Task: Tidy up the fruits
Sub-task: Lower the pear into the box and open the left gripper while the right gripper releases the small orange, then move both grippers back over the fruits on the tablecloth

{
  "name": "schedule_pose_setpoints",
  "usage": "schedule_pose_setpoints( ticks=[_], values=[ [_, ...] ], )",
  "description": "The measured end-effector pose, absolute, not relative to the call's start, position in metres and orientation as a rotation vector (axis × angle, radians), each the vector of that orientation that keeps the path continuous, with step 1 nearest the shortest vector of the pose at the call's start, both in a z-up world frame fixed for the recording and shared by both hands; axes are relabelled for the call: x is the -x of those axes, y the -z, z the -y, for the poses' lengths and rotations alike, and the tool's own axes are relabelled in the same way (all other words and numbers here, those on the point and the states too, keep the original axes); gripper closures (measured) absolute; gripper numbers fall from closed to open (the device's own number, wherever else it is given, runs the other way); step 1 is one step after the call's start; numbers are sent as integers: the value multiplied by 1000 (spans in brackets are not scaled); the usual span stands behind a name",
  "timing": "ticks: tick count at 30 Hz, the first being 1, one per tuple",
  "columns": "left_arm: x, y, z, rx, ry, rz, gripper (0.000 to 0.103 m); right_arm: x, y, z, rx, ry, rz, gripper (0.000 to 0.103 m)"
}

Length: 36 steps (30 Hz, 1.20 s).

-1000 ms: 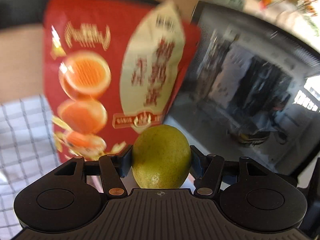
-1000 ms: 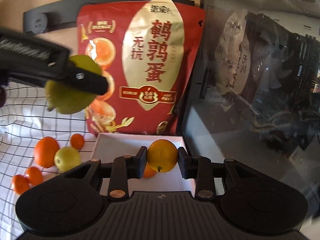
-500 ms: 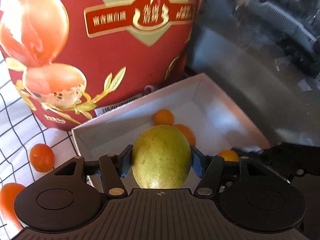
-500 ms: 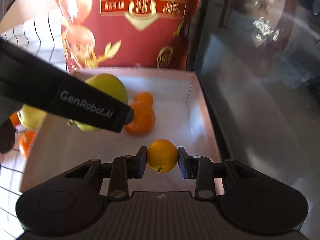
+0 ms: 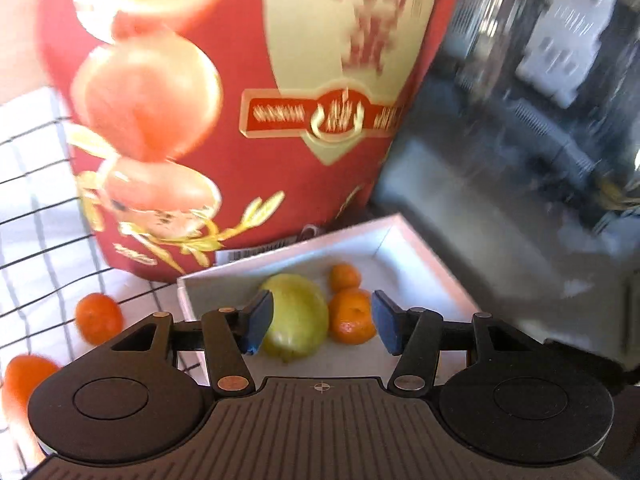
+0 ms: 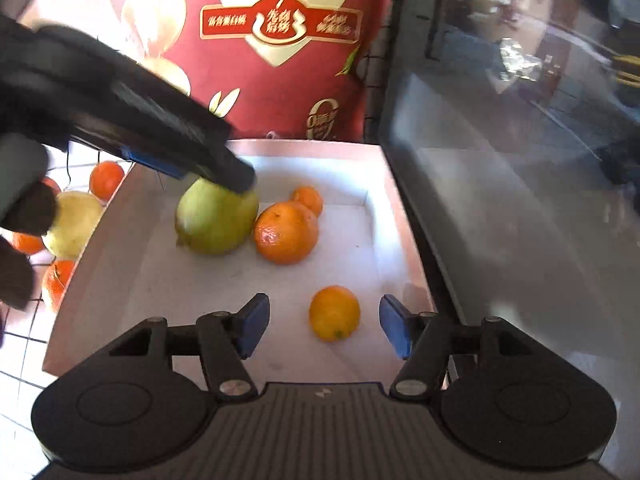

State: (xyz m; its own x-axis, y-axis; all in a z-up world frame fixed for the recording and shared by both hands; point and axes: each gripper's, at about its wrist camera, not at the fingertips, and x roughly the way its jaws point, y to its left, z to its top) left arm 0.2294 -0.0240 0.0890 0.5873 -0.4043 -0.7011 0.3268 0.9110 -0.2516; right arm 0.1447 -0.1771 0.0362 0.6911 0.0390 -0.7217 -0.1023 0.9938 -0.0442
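Observation:
A white box (image 6: 372, 240) holds a green pear (image 6: 216, 220), a large orange (image 6: 286, 232), a small orange (image 6: 308, 199) and a yellow-orange citrus (image 6: 334, 312). My left gripper (image 5: 322, 326) is open just above the pear (image 5: 298, 316), next to the large orange (image 5: 352, 316) in the box (image 5: 424, 252); it shows as a dark arm (image 6: 132, 116) in the right wrist view. My right gripper (image 6: 324, 326) is open and empty above the citrus.
A red snack bag (image 6: 280, 40) stands behind the box, a dark glass-fronted appliance (image 6: 520, 160) to its right. On the checked cloth (image 5: 36, 208) left of the box lie several oranges (image 5: 98, 318) and a second pear (image 6: 74, 222).
Both grippers have opened. The pear and the citrus left the fingers and now lie in the box. The left gripper has lifted slightly.

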Motion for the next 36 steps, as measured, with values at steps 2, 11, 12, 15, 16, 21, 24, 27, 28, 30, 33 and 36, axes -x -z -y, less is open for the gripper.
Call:
schedule_pose_setpoints(
  ticks=[2,11,12,15,16,21,24,27,28,30,33,36],
  values=[
    [-207,-97,8,115,420,-790,44,-138,-39,179,64,-56,-792,41],
    [-87,-98,-104,190,231,-694,44,-100,-58,169,18,16,-699,38],
    [-78,-95,-119,202,190,-692,44,-92,-62,164,22,15,-688,38],
    [-51,-87,-166,242,13,-698,44,-76,-64,146,35,-11,-671,36],
    [-43,-85,-182,270,-42,-698,44,-70,-65,138,47,-26,-666,35],
    [-9,-63,-243,400,-176,-738,44,-51,-61,92,127,-120,-666,34],
    [7,-55,-258,416,-188,-763,44,-46,-60,65,158,-186,-664,34],
    [17,-49,-263,409,-143,-786,44,-46,-58,35,186,-259,-675,34],
    [20,-48,-261,397,-127,-788,44,-46,-57,26,199,-279,-678,34],
    [28,-47,-255,375,-101,-791,44,-44,-54,8,230,-323,-682,34],
    [36,-43,-247,388,-54,-798,44,-42,-50,-17,266,-380,-683,34],
    [41,-41,-244,397,-29,-804,44,-43,-47,-32,267,-409,-677,34]
  ],
)
